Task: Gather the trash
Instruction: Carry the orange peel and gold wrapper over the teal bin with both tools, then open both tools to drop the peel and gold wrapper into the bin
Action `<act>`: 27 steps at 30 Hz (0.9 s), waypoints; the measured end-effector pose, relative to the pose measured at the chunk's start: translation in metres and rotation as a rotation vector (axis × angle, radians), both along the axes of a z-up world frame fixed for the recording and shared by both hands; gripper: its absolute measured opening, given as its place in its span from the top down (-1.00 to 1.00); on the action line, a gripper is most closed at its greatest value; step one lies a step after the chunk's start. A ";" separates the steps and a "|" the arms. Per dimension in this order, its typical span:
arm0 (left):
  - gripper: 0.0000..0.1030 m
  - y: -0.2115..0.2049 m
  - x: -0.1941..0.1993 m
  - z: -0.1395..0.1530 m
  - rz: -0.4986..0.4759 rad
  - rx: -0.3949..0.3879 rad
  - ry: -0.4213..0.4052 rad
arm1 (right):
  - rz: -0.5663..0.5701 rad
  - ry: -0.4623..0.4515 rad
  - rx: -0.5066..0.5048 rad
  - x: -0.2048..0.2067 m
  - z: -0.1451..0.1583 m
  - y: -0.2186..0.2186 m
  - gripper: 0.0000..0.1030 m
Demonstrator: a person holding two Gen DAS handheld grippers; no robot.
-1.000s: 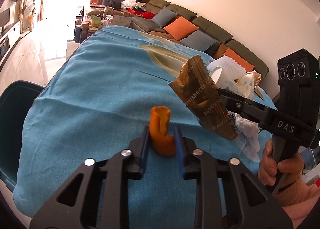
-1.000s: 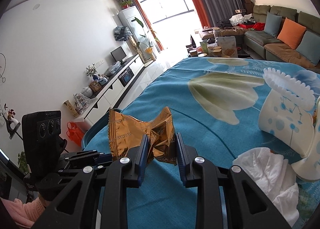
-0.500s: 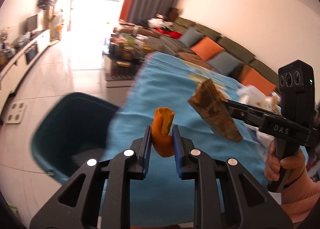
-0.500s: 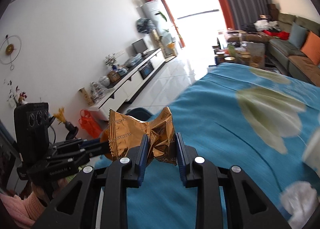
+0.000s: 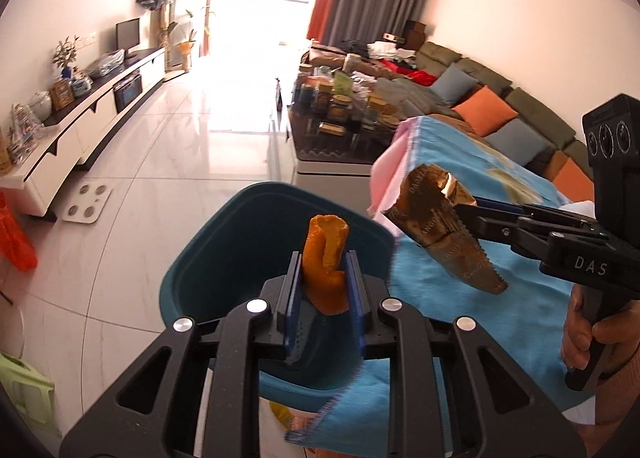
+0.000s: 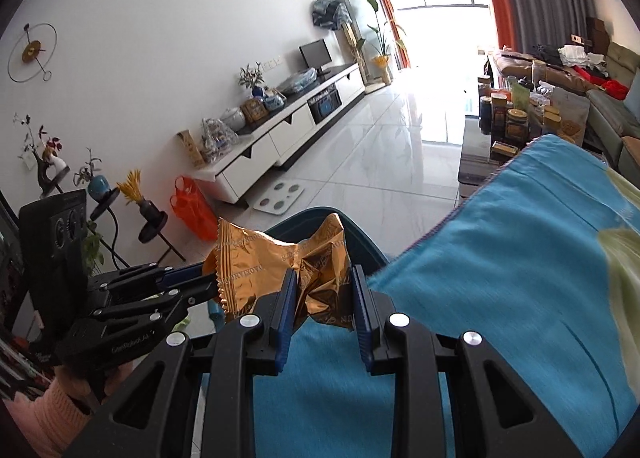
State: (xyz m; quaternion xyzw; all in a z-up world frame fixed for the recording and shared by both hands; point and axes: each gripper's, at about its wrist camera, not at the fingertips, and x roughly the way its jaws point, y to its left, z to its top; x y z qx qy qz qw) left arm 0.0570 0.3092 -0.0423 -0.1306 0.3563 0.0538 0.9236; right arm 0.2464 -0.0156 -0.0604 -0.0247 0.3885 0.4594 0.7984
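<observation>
My left gripper [image 5: 323, 258] is shut on a curled orange peel [image 5: 326, 258] and holds it over the open dark teal trash bin [image 5: 240, 226] beside the table. My right gripper [image 6: 323, 278] is shut on a crumpled gold snack wrapper [image 6: 276, 266]; it shows in the left wrist view [image 5: 444, 234] at the table's edge, just right of the bin. In the right wrist view the bin rim [image 6: 304, 222] lies behind the wrapper and the left gripper [image 6: 188, 282] is at lower left.
The table has a blue cloth [image 6: 500, 278] whose edge hangs beside the bin. A white scale [image 5: 86, 204] lies on the tiled floor. A cluttered coffee table [image 5: 344, 126], sofa [image 5: 500, 106], TV cabinet [image 5: 80, 122], orange bag [image 6: 192, 210] and green stool [image 5: 24, 390] stand around.
Both grippers have swung left from over the table to the bin, still holding the peel and wrapper. The cups and tissue on the table have left both views.
</observation>
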 end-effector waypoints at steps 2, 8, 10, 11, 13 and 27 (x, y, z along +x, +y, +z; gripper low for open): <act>0.58 0.007 0.001 -0.004 0.011 -0.001 0.009 | 0.004 0.008 -0.016 0.003 -0.004 0.010 0.50; 0.57 0.016 0.010 -0.016 0.034 -0.011 0.039 | 0.008 0.050 -0.074 0.013 -0.016 0.036 0.45; 0.55 0.018 0.015 -0.020 0.039 -0.013 0.047 | 0.002 0.059 -0.086 0.016 -0.018 0.042 0.40; 0.54 0.019 0.016 -0.023 0.042 -0.015 0.052 | 0.003 0.064 -0.089 0.016 -0.019 0.044 0.39; 0.53 0.016 0.020 -0.027 0.044 -0.026 0.060 | -0.002 0.070 -0.095 0.018 -0.021 0.049 0.34; 0.31 0.022 0.024 -0.037 0.096 -0.040 0.069 | -0.038 0.086 -0.081 0.025 -0.024 0.047 0.01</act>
